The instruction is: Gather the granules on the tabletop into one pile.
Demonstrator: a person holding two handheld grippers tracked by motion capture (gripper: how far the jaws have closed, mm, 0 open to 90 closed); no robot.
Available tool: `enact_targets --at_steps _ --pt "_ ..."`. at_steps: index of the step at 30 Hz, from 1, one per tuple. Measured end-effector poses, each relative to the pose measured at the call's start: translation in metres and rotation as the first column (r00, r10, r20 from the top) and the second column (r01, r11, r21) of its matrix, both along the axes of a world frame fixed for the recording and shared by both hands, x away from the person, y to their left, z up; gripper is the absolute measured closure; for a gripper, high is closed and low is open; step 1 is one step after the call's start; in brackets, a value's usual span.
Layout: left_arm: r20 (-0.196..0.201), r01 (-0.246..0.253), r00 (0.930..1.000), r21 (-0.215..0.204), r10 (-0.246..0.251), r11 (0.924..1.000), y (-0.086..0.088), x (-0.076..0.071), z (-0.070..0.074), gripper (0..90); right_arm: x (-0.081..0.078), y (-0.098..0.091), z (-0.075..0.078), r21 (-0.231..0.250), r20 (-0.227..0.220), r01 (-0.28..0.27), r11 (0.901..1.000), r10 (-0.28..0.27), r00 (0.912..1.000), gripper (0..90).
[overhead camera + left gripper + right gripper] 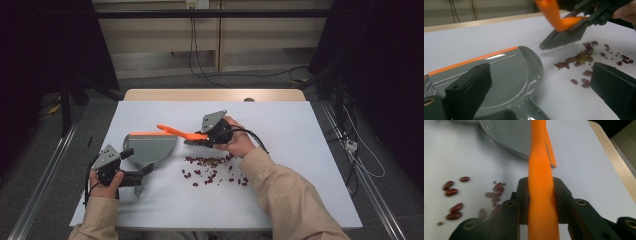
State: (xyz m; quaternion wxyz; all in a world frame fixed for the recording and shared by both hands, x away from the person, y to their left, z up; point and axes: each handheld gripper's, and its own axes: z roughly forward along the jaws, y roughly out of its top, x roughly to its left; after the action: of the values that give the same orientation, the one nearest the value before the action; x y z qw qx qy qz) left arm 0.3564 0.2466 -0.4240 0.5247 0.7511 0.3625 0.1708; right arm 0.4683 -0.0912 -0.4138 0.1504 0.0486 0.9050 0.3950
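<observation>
**Brush, dustpan and beans on the counter**

We list a grey dustpan (150,147) with an orange front edge, lying flat on the white counter (300,165), left of centre. Its handle points toward the person, at the left tongs (142,172); we cannot tell from the high view whether those tongs grip it. In the left gripper view their jaws stand wide apart, with the pan (506,75) between and beyond them.

We list an orange brush (182,133) with grey bristles (562,40), clamped by its handle (541,195) in the right tongs (202,139), the jaws pressed on both sides. It hangs tilted over the counter, between pan and beans.

We list dark red beans (215,170) and a few small greenish ones (585,58), scattered loose right of the pan, just below the bristles.
</observation>
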Motion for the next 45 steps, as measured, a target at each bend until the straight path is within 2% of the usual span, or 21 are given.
enact_targets --at_steps 2,3,4,8,11,12,14,16,20,24,28,29,31,32,34,45 --pt "0.0 -0.001 1.0 -0.002 0.001 1.0 0.0 0.0 0.0 3.6 0.003 0.005 -0.009 -0.016 -0.013 0.003 0.9999 -0.004 0.9999 71.4" --pt "0.001 0.0 1.0 -0.004 0.0 1.0 0.0 0.0 0.0 3.6 0.003 0.007 -0.011 0.014 -0.034 -0.007 0.9999 0.008 0.9994 71.4" --pt "0.001 0.002 1.0 -0.003 -0.002 1.0 0.001 0.0 0.0 3.6 0.0 0.009 -0.012 0.021 -0.042 -0.012 0.9997 0.013 0.999 71.3" --pt "0.004 0.003 1.0 -0.001 -0.003 1.0 0.001 0.0 0.0 3.6 -0.012 0.01 -0.012 -0.001 -0.045 -0.057 0.9984 0.057 0.9973 71.2" --pt "0.005 0.005 1.0 -0.002 -0.005 1.0 0.001 0.0 0.0 3.6 -0.02 0.005 -0.009 0.028 -0.091 -0.076 0.9967 0.078 0.9928 71.3" --pt "0.003 0.006 1.0 -0.002 -0.006 1.0 0.001 0.0 0.0 3.6 -0.022 0.004 -0.009 0.03 -0.088 -0.082 0.9962 0.084 0.9925 71.3" --pt "0.004 0.007 1.0 0.006 -0.007 1.0 0.0 0.0 0.0 3.6 -0.026 0.0 -0.007 0.02 -0.059 -0.07 0.9973 0.072 0.9957 71.4" --pt "0.004 0.009 0.9999 0.004 -0.009 0.9999 -0.001 -0.001 0.0 3.6 -0.026 -0.008 -0.002 0.063 -0.057 -0.056 0.9964 0.059 0.9966 71.4" --pt "0.004 0.009 1.0 0.007 -0.009 0.9999 -0.001 0.0 0.0 3.6 -0.023 -0.03 0.009 0.074 -0.026 0.006 0.9973 -0.005 0.9997 71.4" --pt "0.0 0.009 1.0 0.011 -0.009 0.9999 -0.001 0.001 -0.001 3.6 -0.02 -0.059 0.012 0.04 -0.004 0.083 0.9958 -0.083 0.9966 71.4" --pt "-0.005 0.014 0.9999 0.016 -0.013 0.9998 -0.003 0.001 -0.002 3.6 -0.018 -0.076 0.003 -0.047 0.033 0.114 0.9924 -0.112 0.9931 71.4" --pt "-0.005 0.016 0.9999 0.021 -0.016 0.9997 -0.004 0.001 -0.002 3.6 -0.018 -0.079 -0.001 -0.05 0.027 0.122 0.9912 -0.121 0.9923 71.4" --pt "-0.007 0.019 0.9998 0.023 -0.019 0.9995 -0.005 0.001 -0.003 3.6 -0.017 -0.083 -0.007 -0.061 0.023 0.126 0.9902 -0.124 0.992 71.4" --pt "-0.007 0.022 0.9997 0.025 -0.021 0.9994 -0.005 0.002 -0.003 3.6 -0.017 -0.086 -0.008 -0.033 0.003 0.125 0.9916 -0.125 0.9921 71.4" --pt "-0.012 0.02 0.9997 0.031 -0.019 0.9993 -0.005 0.002 -0.003 3.6 -0.02 -0.087 -0.01 -0.025 -0.012 0.12 0.9925 -0.12 0.9927 71.4" --pt "-0.004 0.019 0.9998 0.021 -0.019 0.9996 -0.004 0.0 -0.002 3.6 -0.044 -0.09 -0.013 0.015 -0.034 0.072 0.9973 -0.071 0.9969 71.2"
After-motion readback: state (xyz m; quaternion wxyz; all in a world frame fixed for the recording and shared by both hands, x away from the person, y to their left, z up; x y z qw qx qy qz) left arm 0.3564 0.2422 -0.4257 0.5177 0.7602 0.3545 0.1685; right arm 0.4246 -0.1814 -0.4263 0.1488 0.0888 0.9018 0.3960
